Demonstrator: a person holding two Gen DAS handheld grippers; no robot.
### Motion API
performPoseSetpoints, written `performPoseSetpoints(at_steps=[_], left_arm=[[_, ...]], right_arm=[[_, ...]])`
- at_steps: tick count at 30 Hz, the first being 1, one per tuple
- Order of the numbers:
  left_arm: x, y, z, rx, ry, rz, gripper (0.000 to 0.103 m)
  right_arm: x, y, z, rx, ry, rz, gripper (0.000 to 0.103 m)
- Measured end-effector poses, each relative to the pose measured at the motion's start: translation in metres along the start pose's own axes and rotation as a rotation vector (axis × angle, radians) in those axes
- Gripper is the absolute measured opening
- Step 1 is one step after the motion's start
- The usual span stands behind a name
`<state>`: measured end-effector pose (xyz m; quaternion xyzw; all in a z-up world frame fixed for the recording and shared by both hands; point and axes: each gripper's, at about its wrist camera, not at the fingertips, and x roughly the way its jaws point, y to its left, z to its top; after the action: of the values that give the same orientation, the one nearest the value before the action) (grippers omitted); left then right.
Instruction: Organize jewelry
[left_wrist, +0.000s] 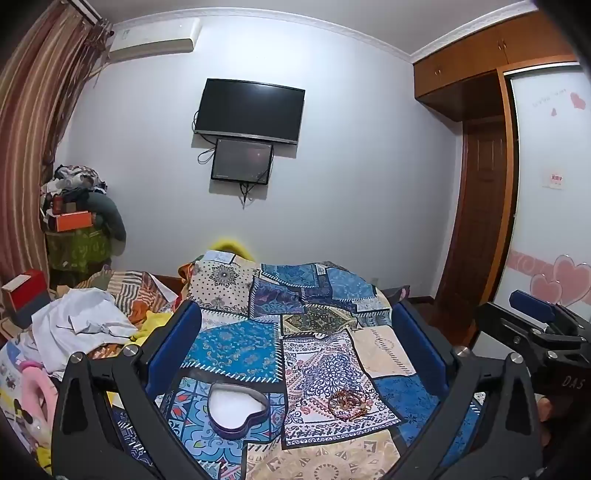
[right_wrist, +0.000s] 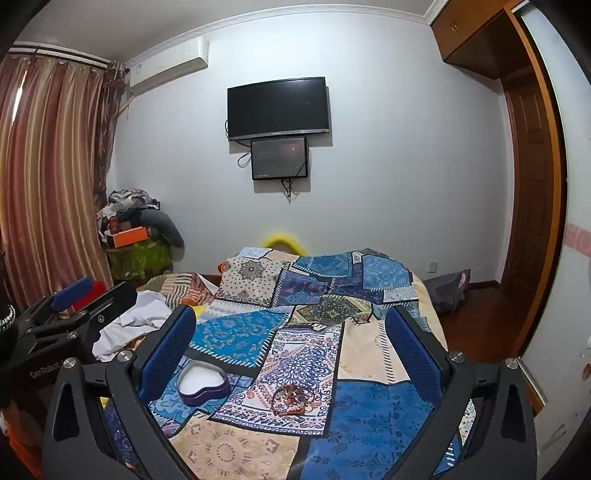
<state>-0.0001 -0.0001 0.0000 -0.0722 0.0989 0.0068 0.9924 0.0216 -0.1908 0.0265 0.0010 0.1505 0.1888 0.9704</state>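
Where the left wrist view looks along its own fingers, the left gripper (left_wrist: 295, 332) is seen with its jaws spread as wide as they go, the blue pads standing far apart and nothing held between them. Below and between the pads, a patchwork quilt (left_wrist: 236, 343) is spread over the bed. A heart-shaped box (left_wrist: 238, 410) is set on it near the near edge, toward the left side; it lies open, its white lining facing up, with the lobes turned toward the far end of the bed and the point toward the camera. A pile of jewelry (left_wrist: 347, 404), beaded strands in brown and orange, is heaped to the right of the box, apart from it; the heap is slightly longer across the bed than along it. The right gripper (left_wrist: 532, 317) is seen at the right edge of the view, above the quilt's right side.

In the right wrist view, the right gripper (right_wrist: 291, 339) is likewise shown fully parted, with nothing gripped. The heart-shaped box (right_wrist: 203, 382) is seen just beside the left pad, its point now turned toward the lower left. The jewelry (right_wrist: 293, 400) is found right of it, near the quilt's near edge, on a pale patterned patch of the quilt (right_wrist: 236, 332). The left gripper (right_wrist: 74, 295) is seen at the left, over rumpled white cloth (right_wrist: 129, 317).
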Motion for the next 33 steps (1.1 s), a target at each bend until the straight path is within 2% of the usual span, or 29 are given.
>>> performPoseSetpoints(at_steps=[12,14,33], left_arm=[[-0.002,-0.003,-0.013,0.022,-0.016,-0.003,0.103],[-0.005,-0.002,-0.001,0.017,-0.006,-0.008,0.103],[-0.006,-0.004,-0.002,0.023,-0.009,-0.007,0.103]], right_arm=[[-0.001,0.0,0.0,0.002,-0.002,0.001,0.102],[-0.001,0.0,0.0,0.001,-0.002,0.001,0.102],[0.0,-0.001,-0.001,0.003,-0.004,0.001,0.102]])
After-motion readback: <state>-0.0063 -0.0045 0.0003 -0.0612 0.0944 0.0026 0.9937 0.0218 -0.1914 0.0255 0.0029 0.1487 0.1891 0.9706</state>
